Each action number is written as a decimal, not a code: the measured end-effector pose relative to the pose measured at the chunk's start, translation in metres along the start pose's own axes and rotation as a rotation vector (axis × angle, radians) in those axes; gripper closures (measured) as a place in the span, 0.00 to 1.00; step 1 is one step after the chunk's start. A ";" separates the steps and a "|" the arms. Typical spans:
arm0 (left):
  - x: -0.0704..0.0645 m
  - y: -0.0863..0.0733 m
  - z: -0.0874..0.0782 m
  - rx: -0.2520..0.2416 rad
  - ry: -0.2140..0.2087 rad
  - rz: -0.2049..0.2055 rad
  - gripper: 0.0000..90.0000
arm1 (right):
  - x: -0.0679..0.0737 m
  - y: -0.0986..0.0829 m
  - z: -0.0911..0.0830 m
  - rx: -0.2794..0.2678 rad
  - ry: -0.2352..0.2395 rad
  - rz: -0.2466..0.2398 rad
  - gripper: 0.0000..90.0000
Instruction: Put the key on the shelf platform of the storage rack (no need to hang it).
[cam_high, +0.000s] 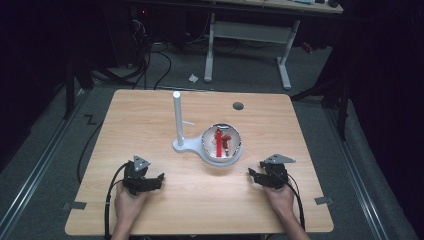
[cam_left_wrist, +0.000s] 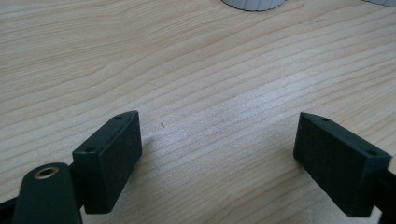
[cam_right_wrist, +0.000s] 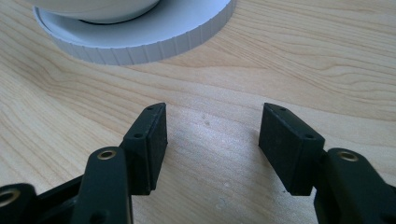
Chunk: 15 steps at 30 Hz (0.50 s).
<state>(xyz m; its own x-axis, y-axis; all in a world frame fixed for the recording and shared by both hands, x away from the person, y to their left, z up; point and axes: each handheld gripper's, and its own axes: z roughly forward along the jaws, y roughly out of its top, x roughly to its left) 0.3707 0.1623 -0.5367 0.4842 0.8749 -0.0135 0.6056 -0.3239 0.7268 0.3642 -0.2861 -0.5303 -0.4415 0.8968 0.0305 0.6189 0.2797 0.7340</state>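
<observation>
A shiny bowl (cam_high: 221, 142) with red pieces (cam_high: 220, 141) inside sits on a white round base (cam_high: 220, 159) near the table's middle. A white upright post (cam_high: 177, 117) rises from the same stand, left of the bowl. My left gripper (cam_high: 154, 180) rests on the table at the front left, open, with bare wood between its jaws (cam_left_wrist: 219, 144). At the front right my right gripper (cam_high: 254, 175) is open too, with nothing held (cam_right_wrist: 212, 135). The base's ribbed rim (cam_right_wrist: 140, 44) lies just beyond the right gripper.
The wooden table (cam_high: 150, 120) has a dark round hole (cam_high: 238, 106) at the back right. Tape marks sit at its front corners (cam_high: 75, 205). Behind the table stand a white desk frame (cam_high: 247, 35) and loose cables on the floor (cam_high: 150, 60).
</observation>
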 end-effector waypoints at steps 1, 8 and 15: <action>0.000 0.000 0.000 0.000 0.000 0.000 0.17 | 0.000 0.000 0.000 -0.001 0.000 -0.002 0.46; 0.000 0.000 0.000 0.000 0.001 0.000 0.17 | 0.003 0.000 0.001 0.006 -0.015 -0.022 0.44; 0.000 0.000 0.000 0.000 0.000 0.000 0.17 | 0.005 0.000 0.001 0.013 -0.029 -0.041 0.42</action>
<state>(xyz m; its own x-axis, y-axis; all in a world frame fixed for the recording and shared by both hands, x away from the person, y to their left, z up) 0.3706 0.1623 -0.5367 0.4841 0.8749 -0.0132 0.6055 -0.3241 0.7268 0.3626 -0.2812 -0.5306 -0.4476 0.8941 -0.0189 0.6091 0.3202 0.7256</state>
